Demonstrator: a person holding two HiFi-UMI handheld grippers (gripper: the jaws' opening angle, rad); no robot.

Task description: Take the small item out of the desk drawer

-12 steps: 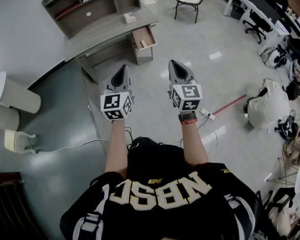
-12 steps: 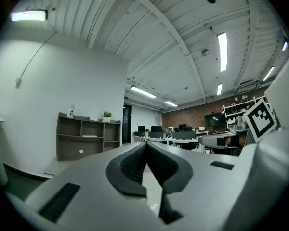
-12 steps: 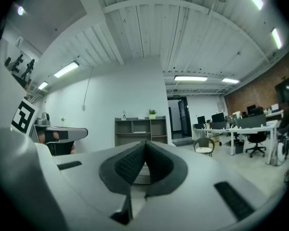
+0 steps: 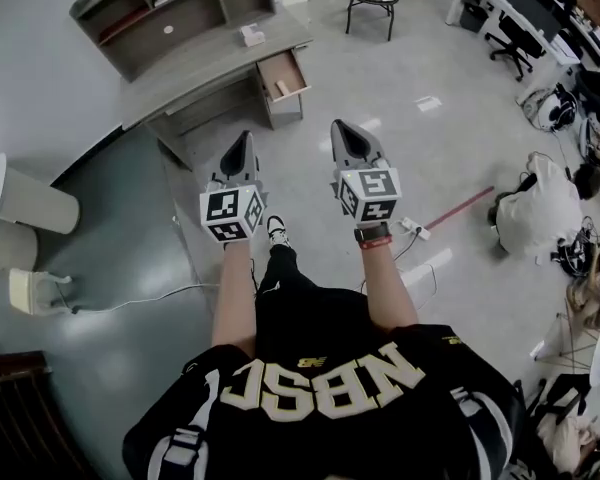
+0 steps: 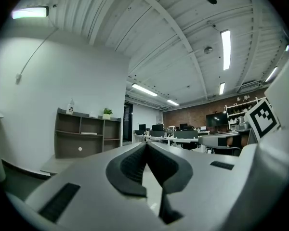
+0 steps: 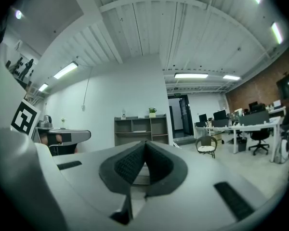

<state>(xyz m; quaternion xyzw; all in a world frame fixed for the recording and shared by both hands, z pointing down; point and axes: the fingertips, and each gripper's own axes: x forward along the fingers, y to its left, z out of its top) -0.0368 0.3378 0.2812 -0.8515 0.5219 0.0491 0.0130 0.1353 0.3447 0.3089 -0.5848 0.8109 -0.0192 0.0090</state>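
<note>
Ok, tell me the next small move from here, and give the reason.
Probably step closer to the desk. Its drawer already stands open with a small item inside, while the left gripper and right gripper, both shut and empty, hover over the floor well short of it.

Desk (image 4: 202, 64) is showing grey, drawer (image 4: 283, 76) interior pale tan; left gripper (image 4: 244, 138) and right gripper (image 4: 339, 127) are showing grey, their cubes black-and-white squares.

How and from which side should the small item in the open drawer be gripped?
Likely from above: the drawer stands open, walled all round, so only its top is free. Pinch the small item across its narrower width; finer shape is unreadable.
</note>
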